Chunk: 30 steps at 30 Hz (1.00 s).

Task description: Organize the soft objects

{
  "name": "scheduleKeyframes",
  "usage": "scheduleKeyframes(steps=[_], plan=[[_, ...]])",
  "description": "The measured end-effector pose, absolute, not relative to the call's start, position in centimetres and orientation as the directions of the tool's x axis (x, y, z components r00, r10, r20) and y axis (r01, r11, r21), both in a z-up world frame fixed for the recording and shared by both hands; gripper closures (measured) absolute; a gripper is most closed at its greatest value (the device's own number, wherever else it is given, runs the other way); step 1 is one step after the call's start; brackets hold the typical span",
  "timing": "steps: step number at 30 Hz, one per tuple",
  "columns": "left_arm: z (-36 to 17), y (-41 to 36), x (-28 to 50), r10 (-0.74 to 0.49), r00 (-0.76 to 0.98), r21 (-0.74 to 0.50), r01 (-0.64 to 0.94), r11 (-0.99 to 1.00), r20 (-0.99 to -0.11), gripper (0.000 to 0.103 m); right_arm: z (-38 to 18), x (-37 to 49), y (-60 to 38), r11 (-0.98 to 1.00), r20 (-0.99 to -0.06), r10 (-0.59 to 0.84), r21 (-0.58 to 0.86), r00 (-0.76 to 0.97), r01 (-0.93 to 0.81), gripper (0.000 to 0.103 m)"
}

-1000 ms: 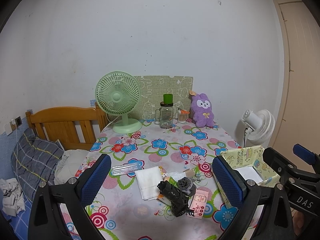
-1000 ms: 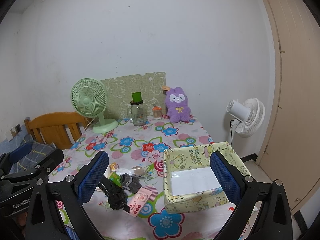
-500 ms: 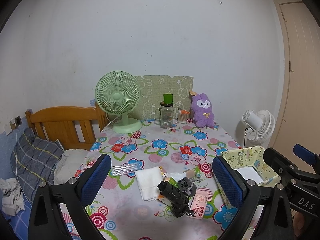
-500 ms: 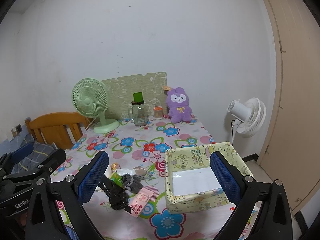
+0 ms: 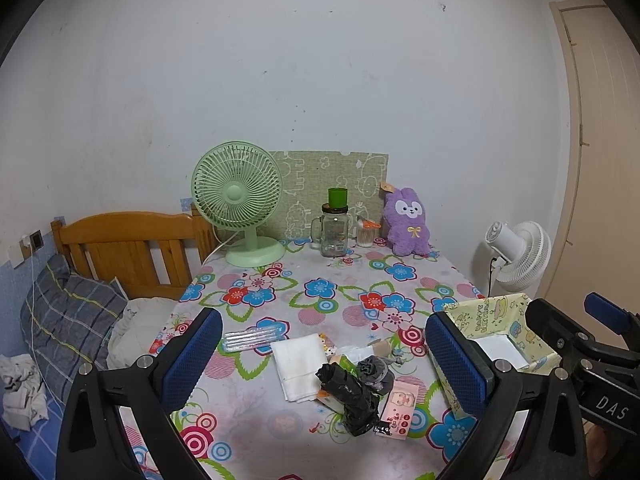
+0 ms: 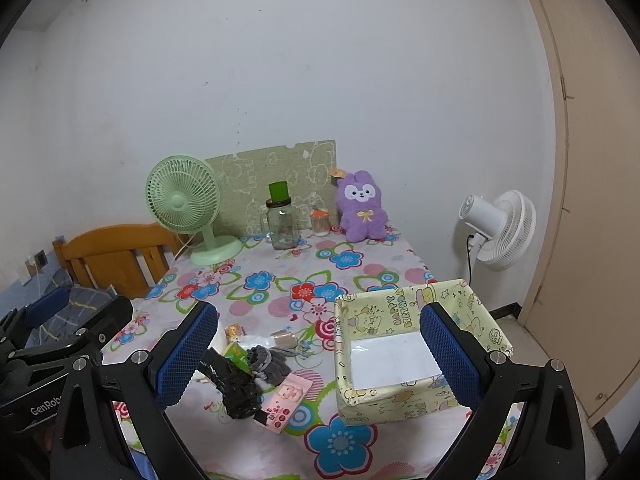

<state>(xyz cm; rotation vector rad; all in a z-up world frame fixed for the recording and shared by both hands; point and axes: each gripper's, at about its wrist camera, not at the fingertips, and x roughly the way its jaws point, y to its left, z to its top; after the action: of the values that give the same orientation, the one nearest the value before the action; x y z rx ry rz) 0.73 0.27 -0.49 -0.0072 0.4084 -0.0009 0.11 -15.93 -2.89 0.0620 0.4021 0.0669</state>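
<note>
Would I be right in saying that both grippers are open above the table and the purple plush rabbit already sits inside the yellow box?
Not quite: the purple plush rabbit is not in the yellow box. It sits at the far edge of the table by the wall, as the right wrist view shows. The left gripper and right gripper are indeed open above the table.

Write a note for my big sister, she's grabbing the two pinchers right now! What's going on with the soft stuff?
Left gripper: open, holding nothing, hanging above the pile.
Right gripper: open, holding nothing, near the yellow box.
Pile on the table's near side: white cloth, gray sock, black crumpled bag, pink packet.
The box looks empty, so nothing is sorted yet.
Left to do: probably move the soft things into the box one by one.
</note>
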Motion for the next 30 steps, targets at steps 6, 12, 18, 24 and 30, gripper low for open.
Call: scheduleKeyframes(steps=[6,12,18,24,30], plan=[[-0.6,0.4,0.7,-0.005,0.918,-0.01,0.002,1.0,-0.397,0.001,-2.7,0.2,-16.2,0.995,-0.382,0.074,0.089,0.921,-0.044,0.001],[-0.7,0.4,0.8,-0.007,0.917,-0.011,0.003,1.0,-0.399,0.001,-2.8,0.5,-16.2,0.991,-0.388,0.095,0.125,0.917,-0.05,0.004],[-1.1,0.8,1.3,-0.015,0.914,-0.022,0.007,1.0,-0.405,0.001,-3.1,0.9,-16.1,0.989,-0.41,0.1,0.142,0.907,-0.044,0.008],[-2.1,1.2,1.9,-0.026,0.907,-0.022,0.018,1.0,-0.421,0.001,-3.7,1.6,-15.4,0.994,-0.421,0.076,0.109,0.904,-0.033,0.008],[-3.6,2.1,3.1,-0.028,0.889,-0.031,0.015,0.999,-0.458,0.003,-4.9,2.9,-14.5,0.995,-0.447,0.078,0.087,0.891,-0.043,0.008]])
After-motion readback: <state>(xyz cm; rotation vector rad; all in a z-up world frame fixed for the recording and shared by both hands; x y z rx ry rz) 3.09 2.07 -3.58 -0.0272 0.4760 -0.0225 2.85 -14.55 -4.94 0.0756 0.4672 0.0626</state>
